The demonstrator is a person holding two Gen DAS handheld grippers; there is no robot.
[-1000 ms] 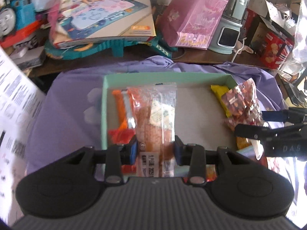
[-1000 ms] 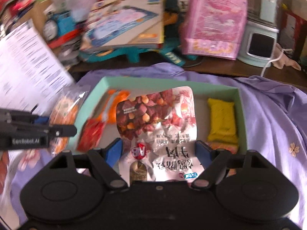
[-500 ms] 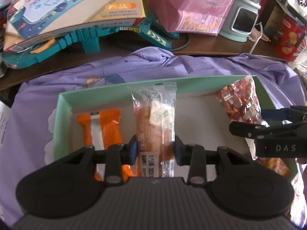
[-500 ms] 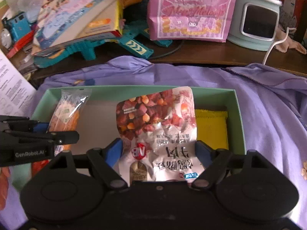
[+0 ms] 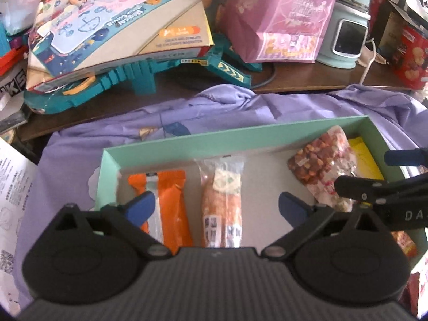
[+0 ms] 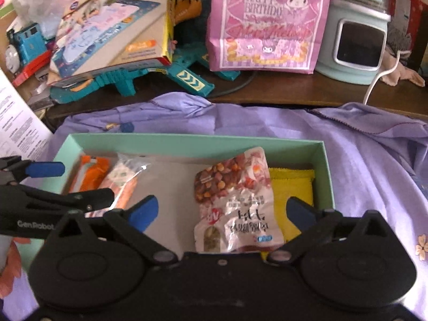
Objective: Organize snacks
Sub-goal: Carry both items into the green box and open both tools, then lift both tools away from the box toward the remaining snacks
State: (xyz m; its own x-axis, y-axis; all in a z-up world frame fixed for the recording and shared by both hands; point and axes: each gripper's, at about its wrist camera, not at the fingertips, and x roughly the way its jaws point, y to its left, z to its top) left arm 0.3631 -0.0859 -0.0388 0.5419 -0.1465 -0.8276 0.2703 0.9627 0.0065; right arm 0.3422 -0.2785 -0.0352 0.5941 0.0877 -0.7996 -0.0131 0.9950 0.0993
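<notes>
A mint-green box (image 5: pixel 203 141) (image 6: pixel 187 141) sits on a purple cloth. Inside lie an orange packet (image 5: pixel 171 200) (image 6: pixel 92 172), a clear sausage packet (image 5: pixel 222 200) (image 6: pixel 123 179), a nut bag (image 5: pixel 323 171) (image 6: pixel 235 200) and a yellow packet (image 5: pixel 363 160) (image 6: pixel 293 187). My left gripper (image 5: pixel 218 208) is open, with the sausage packet lying between its fingers in the box. My right gripper (image 6: pixel 222 212) is open, with the nut bag lying between its fingers in the box.
Behind the cloth (image 6: pixel 361 147) the dark table holds a toy box (image 5: pixel 120 21), a teal toy (image 5: pixel 139 77), a pink gift bag (image 6: pixel 267 21) and a pale green appliance (image 6: pixel 353 42). White printed paper (image 5: pixel 13 200) lies at the left.
Both grippers have opened. The sausage packet and the nut bag have left their grips and now lie in the box.
</notes>
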